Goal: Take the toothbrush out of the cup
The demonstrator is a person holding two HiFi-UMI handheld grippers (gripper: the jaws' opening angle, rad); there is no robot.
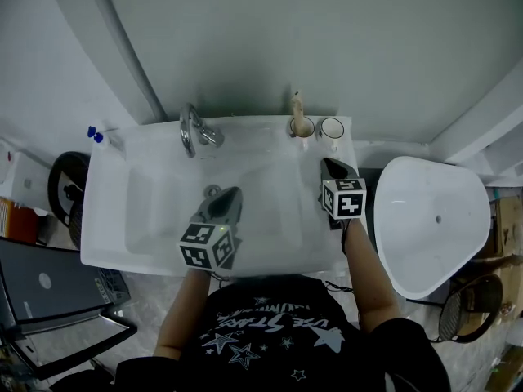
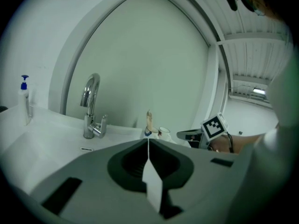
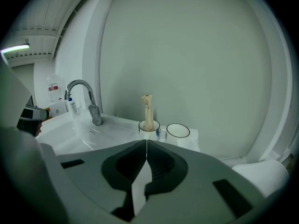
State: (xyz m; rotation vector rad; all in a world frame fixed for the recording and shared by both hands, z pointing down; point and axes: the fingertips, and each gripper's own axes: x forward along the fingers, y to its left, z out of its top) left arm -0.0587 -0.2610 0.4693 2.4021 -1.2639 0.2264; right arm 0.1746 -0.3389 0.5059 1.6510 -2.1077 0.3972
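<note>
Left tool and right tool are held above the sink in the head view, while in each gripper view the jaws are seen pressed together on nothing, and the toothbrush is seen upright in the cup on the sink's back rim.

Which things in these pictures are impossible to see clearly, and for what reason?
- Lower end of the toothbrush: every view, hidden inside its cup.
- Small blue mark beside that cup: right gripper view, too small to identify.
- Any print on the pump bottle: left gripper view, too small and blurred.
</note>
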